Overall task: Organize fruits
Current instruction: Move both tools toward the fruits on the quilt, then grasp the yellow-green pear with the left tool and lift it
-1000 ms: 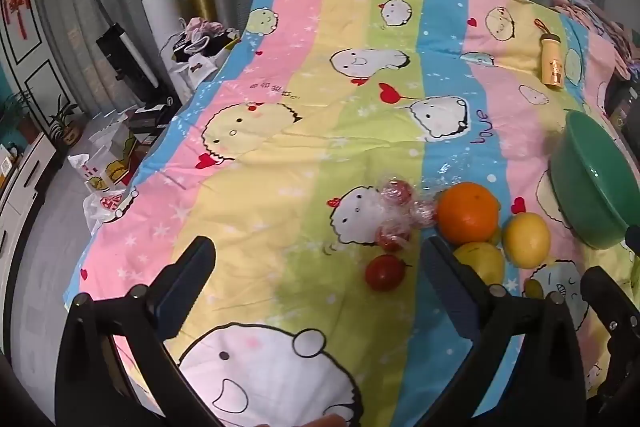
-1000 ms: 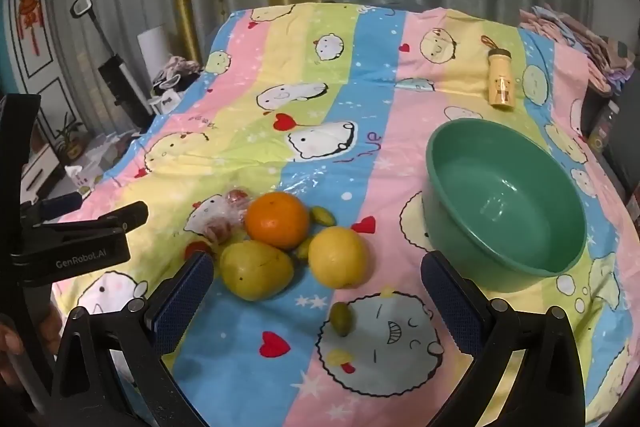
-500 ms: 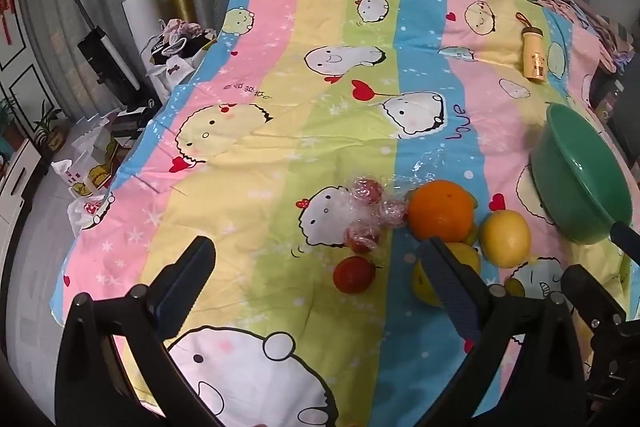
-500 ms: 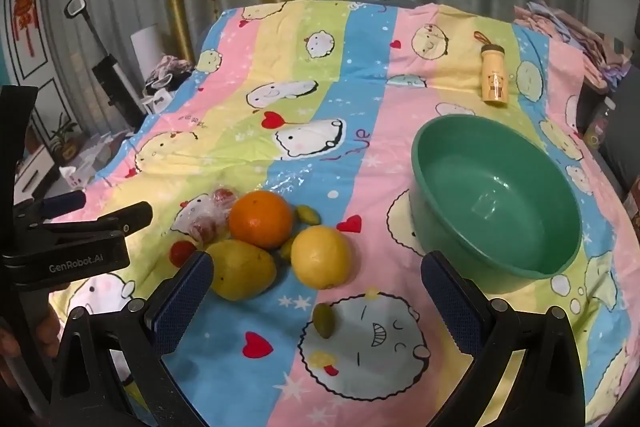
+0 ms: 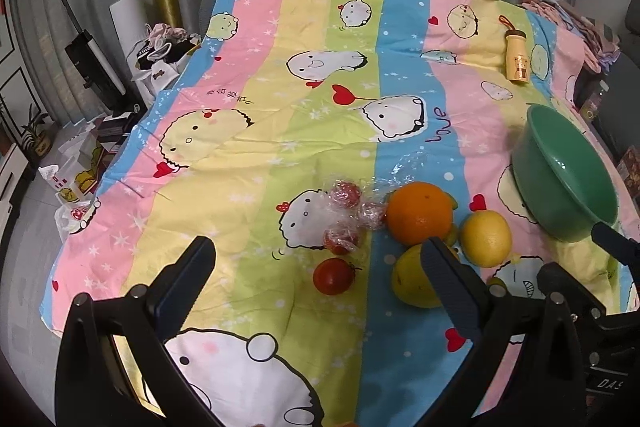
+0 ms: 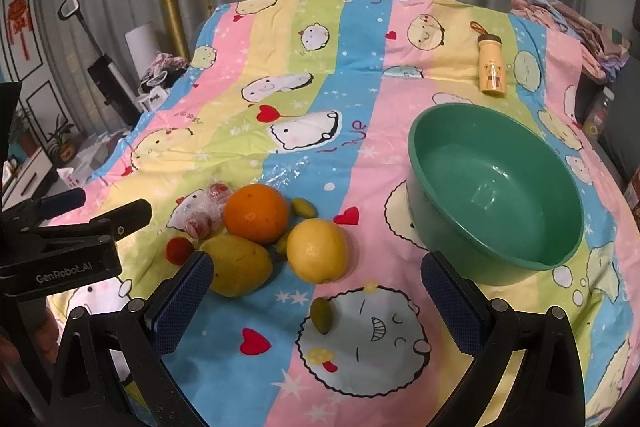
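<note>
Fruit lies in a cluster on the cartoon-print cloth: an orange, a lemon, a yellow mango, a red tomato, plastic-wrapped red fruits and small green fruits. An empty green bowl stands to their right. My left gripper is open above the tomato. My right gripper is open in front of the lemon and a small green fruit. The left gripper shows at the left of the right wrist view.
A small yellow bottle lies at the far right of the cloth. Folded clothes sit past the right edge. Bags, boxes and a vacuum stand on the floor to the left. Curtains hang behind.
Both grippers have drawn back a little towards the near edge; the fruit cluster sits farther left and higher in the left wrist view. Nothing on the cloth has moved.
</note>
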